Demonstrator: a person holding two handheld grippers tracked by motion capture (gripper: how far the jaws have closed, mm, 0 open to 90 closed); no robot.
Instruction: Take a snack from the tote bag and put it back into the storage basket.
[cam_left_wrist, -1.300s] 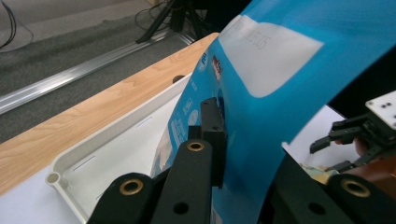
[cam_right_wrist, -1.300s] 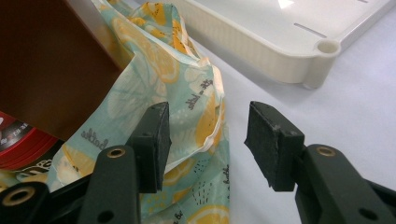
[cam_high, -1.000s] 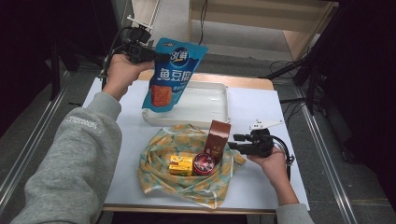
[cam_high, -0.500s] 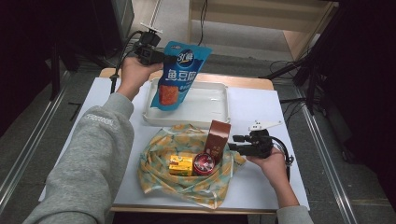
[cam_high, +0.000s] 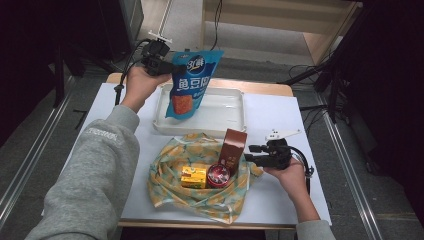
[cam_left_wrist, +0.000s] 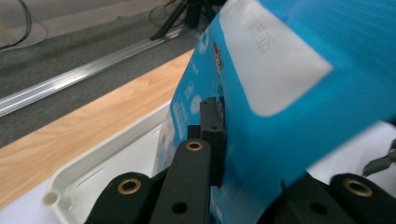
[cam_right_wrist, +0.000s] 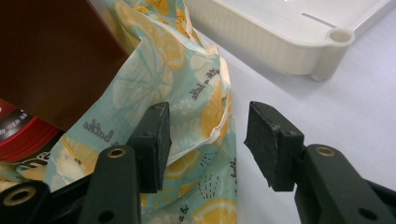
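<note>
My left gripper (cam_high: 169, 66) is shut on the top corner of a blue snack pouch (cam_high: 191, 82), which hangs over the white tray (cam_high: 238, 102). Close up, the pouch (cam_left_wrist: 289, 93) is pinched between my black jaws above the tray's rim (cam_left_wrist: 88, 172). A lemon-print cloth (cam_high: 172, 172) lies in front of the tray with a brown box (cam_high: 234, 147), a yellow box (cam_high: 194, 176) and a red round tin (cam_high: 218, 175) on it. My right gripper (cam_high: 248, 153) is open at the cloth's right edge, its jaws either side of a cloth fold (cam_right_wrist: 205, 126).
A wooden strip (cam_high: 260, 86) runs behind the tray at the table's far edge. White tabletop (cam_high: 280, 120) lies bare to the right of the tray and cloth. Cables and metal rails lie on the floor around the table.
My left gripper has carried the blue pouch to the right and lower, over the tray. The right gripper stays in place by the cloth.
</note>
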